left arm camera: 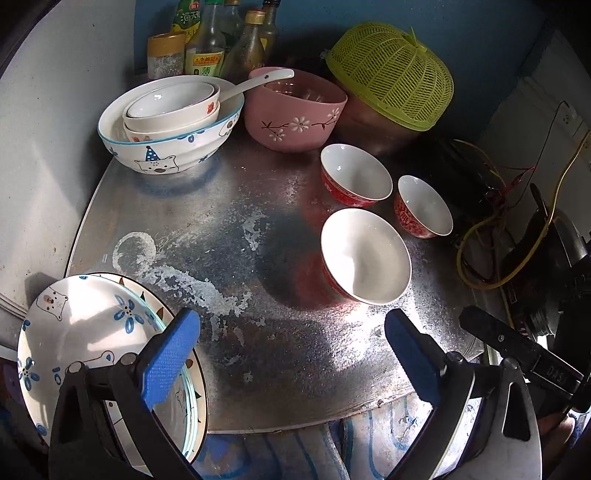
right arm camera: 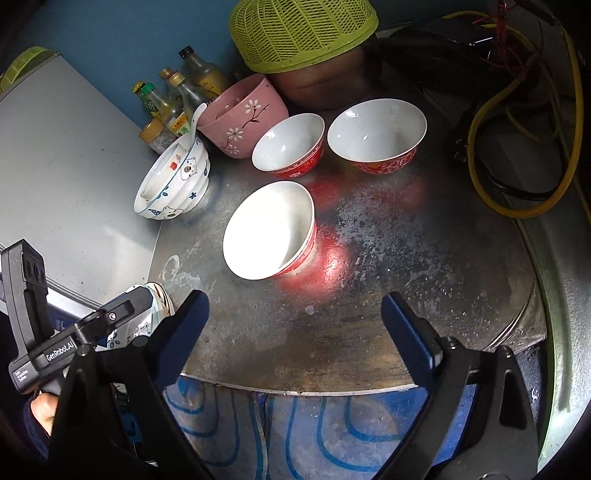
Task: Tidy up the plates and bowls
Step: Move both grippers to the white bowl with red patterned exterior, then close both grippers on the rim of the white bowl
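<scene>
Three red bowls with white insides stand on the round metal table (left arm camera: 236,266): the nearest (left arm camera: 364,256) (right arm camera: 269,230), one behind it (left arm camera: 354,175) (right arm camera: 290,147), and one at the right (left arm camera: 424,206) (right arm camera: 376,134). A big bear-print bowl (left arm camera: 170,147) (right arm camera: 173,184) holds two small white bowls and a spoon. A pink flowered bowl (left arm camera: 295,110) (right arm camera: 243,118) stands behind. Bear-print plates (left arm camera: 85,332) lie stacked at the near left edge. My left gripper (left arm camera: 291,354) is open and empty above the table's front, its left finger over the plates. My right gripper (right arm camera: 295,328) is open and empty.
A green mesh basket (left arm camera: 391,74) (right arm camera: 303,33) lies upside down over a pot at the back. Sauce bottles (left arm camera: 221,40) (right arm camera: 173,103) stand at the back left. Yellow and black cables (left arm camera: 509,229) (right arm camera: 517,129) lie to the right. A grey cabinet (right arm camera: 66,177) borders the left.
</scene>
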A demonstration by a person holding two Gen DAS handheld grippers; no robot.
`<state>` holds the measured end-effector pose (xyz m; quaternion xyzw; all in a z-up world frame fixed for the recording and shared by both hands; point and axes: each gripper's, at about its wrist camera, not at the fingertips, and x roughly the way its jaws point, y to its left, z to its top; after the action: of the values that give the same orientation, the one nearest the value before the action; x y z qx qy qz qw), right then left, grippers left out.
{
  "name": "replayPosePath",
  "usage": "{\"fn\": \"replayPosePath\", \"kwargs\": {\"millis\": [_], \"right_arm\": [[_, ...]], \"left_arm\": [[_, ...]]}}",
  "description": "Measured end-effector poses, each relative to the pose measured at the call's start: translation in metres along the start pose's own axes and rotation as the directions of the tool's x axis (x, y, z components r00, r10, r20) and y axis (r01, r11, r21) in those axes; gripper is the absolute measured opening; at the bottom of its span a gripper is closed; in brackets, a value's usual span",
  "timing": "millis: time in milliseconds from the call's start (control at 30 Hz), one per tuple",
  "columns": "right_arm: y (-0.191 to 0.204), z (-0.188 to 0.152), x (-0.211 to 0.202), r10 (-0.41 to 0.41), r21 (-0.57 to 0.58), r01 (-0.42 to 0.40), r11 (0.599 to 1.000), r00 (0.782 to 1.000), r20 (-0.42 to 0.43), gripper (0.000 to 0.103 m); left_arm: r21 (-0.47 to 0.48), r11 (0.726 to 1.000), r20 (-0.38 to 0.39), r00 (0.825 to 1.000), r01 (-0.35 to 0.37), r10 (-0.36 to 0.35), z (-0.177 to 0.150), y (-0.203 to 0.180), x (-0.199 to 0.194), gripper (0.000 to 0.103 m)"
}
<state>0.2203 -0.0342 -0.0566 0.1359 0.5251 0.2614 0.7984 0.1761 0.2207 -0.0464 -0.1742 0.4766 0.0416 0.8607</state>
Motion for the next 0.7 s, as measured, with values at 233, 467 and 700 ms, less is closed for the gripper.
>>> {"fn": "replayPosePath", "kwargs": {"millis": [233,467,700], "right_arm": [[-0.014,0.026,0.027,-0.013,0.022,0.013,1.000,1.000,-0.015,0.075],[-0.022,0.046,0.063,-0.007,0.034,0.009,0.999,0.999,-0.050,0.050],[-0.017,0.056,0.088,-0.006,0.004,0.006,1.000,0.996,-0.084,0.037]], "left_arm": [[-0.028,0.999,-0.067,0.997,0.033,-0.034,0.025,-0.004,0.046,0.086],[-0.015,0.998,-0.133,0.989,0.062,-0.063,0.040,-0.014,0.086,0.051],[-0.032,0.997,-0.173,0.982,0.077,-0.081,0.046,-0.019,0.112,0.033]]}}
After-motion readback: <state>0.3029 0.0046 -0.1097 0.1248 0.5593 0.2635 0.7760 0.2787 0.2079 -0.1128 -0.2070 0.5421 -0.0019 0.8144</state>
